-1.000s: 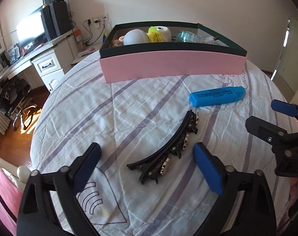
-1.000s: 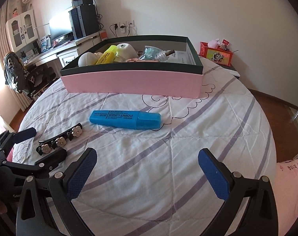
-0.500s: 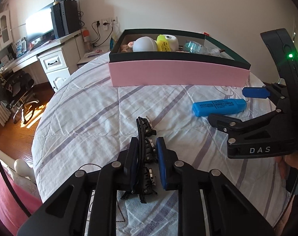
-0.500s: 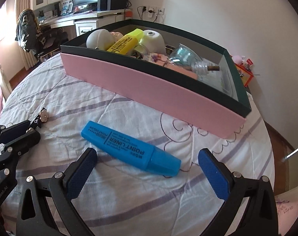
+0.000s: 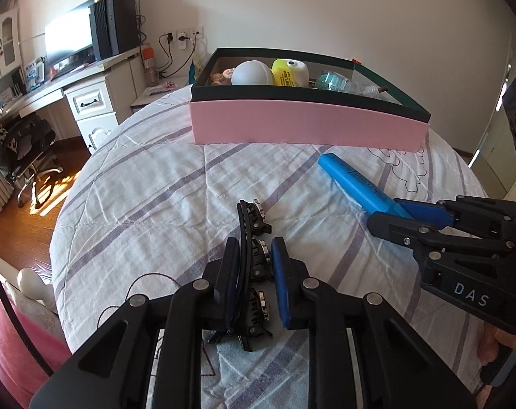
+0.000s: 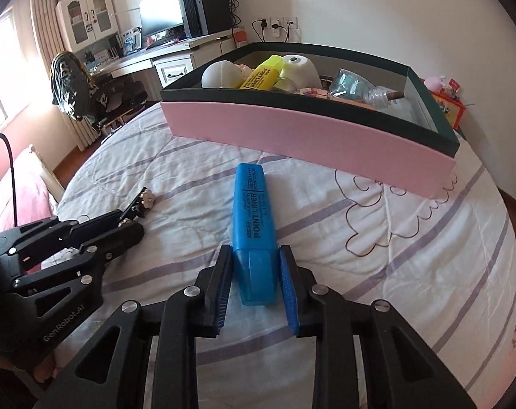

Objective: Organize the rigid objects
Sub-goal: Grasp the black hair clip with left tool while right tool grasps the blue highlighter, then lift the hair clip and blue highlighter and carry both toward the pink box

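Since the earlier frames, both grippers have closed in: the right gripper (image 6: 254,272), spread wide half a second ago, now has its ribbed blue pads (image 6: 288,293) pressed against the translucent cap end of the blue highlighter (image 6: 254,211). Its flat-sided plastic barrel, printed "POINT LINER", lies on the quilt and points toward the box.

Left gripper (image 5: 254,276) stays pinched on the black hair clip (image 5: 251,259), a curved plastic strip with comb teeth and small metallic round studs. One end of the clip projects forward past the fingertips; the other end rests on the fabric beneath the fingers.

Both items lie on the white quilted bedspread (image 6: 428,272), which carries lilac stripes and an outlined line drawing. Rigid black struts with silver rivets form both finger linkages.

Beyond them stands the rectangular box (image 6: 309,136), with a smooth pink outer wall and dark green rim. It holds a yellow highlighter (image 6: 261,76), a white egg-shaped object (image 6: 222,75), a white rounded container (image 6: 298,68) and a clear glass bottle (image 6: 370,97) with a cork.
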The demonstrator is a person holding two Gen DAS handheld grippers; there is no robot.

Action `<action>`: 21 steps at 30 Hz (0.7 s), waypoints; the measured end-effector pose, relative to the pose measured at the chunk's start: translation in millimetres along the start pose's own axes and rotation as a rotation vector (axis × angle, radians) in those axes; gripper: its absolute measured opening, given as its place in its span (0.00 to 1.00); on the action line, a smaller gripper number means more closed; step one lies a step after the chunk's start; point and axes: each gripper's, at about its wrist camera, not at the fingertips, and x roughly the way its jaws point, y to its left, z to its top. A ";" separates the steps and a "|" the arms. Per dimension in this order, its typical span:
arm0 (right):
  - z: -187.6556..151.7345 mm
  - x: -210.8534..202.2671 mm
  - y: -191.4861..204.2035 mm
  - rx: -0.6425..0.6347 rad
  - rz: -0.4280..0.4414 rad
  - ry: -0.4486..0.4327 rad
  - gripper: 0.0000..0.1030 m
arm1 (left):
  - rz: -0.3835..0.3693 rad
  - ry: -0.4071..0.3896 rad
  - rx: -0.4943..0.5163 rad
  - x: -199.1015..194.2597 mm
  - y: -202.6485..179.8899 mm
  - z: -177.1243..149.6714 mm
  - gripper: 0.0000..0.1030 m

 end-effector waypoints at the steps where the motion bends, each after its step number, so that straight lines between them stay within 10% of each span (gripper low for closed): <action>1: 0.7 1.5 2.4 -0.005 -0.009 -0.002 0.34 | -0.003 -0.003 -0.001 -0.4 0.3 -0.7 0.19; 7: 16.1 16.8 8.4 -0.022 -0.042 -0.002 0.44 | -0.021 -0.011 -0.015 -4.3 3.3 -1.7 0.18; 9: 15.1 17.6 12.6 -0.045 -0.058 -0.006 0.27 | -0.020 -0.017 -0.019 -6.3 3.4 -0.6 0.18; 12: 10.3 10.1 13.5 -0.031 -0.048 -0.023 0.26 | -0.008 -0.042 -0.014 -15.3 1.3 0.8 0.18; 21: -6.5 -67.9 10.4 0.100 -0.009 -0.264 0.27 | 0.010 -0.167 0.022 -60.4 -23.7 16.2 0.18</action>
